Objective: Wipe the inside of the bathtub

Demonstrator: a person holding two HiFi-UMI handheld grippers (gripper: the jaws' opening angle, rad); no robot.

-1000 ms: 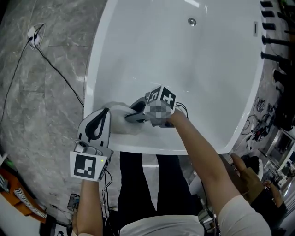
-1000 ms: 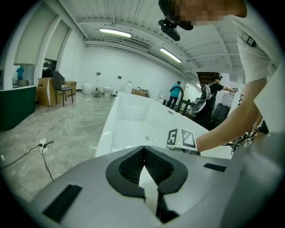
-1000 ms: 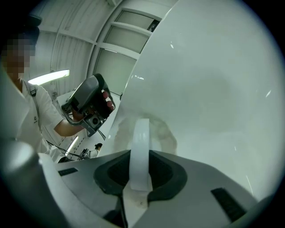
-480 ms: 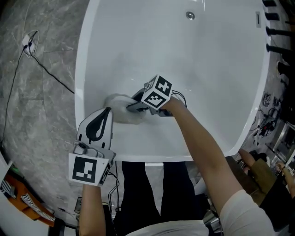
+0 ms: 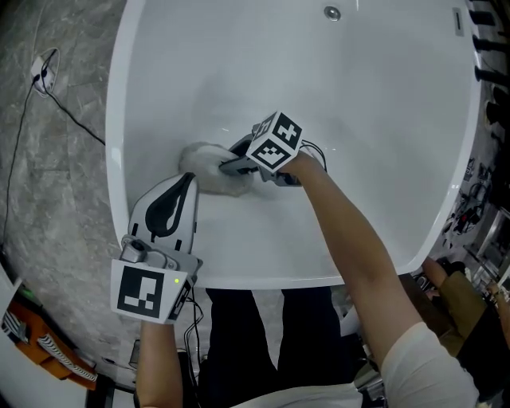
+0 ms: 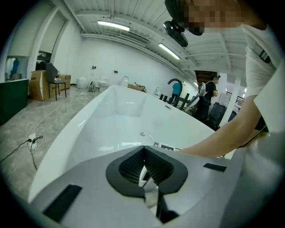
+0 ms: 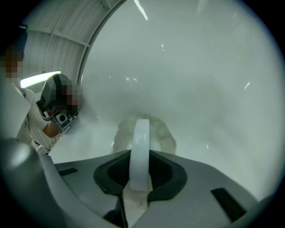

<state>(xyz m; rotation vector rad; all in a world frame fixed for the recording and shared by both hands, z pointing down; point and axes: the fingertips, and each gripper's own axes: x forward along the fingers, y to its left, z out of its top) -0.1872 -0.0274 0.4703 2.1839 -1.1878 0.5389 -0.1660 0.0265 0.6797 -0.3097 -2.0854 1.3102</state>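
Low on the near-left inner wall of the bathtub (image 5: 374, 119): wiping pad (image 5: 209, 177) pressed against the white surface, its pale handle (image 7: 141, 147) clamped in the right claw (image 5: 233, 169). Reads as mid-wipe, with much of the bathtub likely yet to cover. Left claw (image 5: 180, 190) closed on nothing, poised over the near-left rim just beside the pad; contact with it impossible to tell. Next move probably calls for steady pressure and a sweep along the wall toward the floor and far end, keeping the pad flat. Bathtub contents: pad and right claw only; no standing water visible; drain (image 5: 332, 13) at far end, uncovered.
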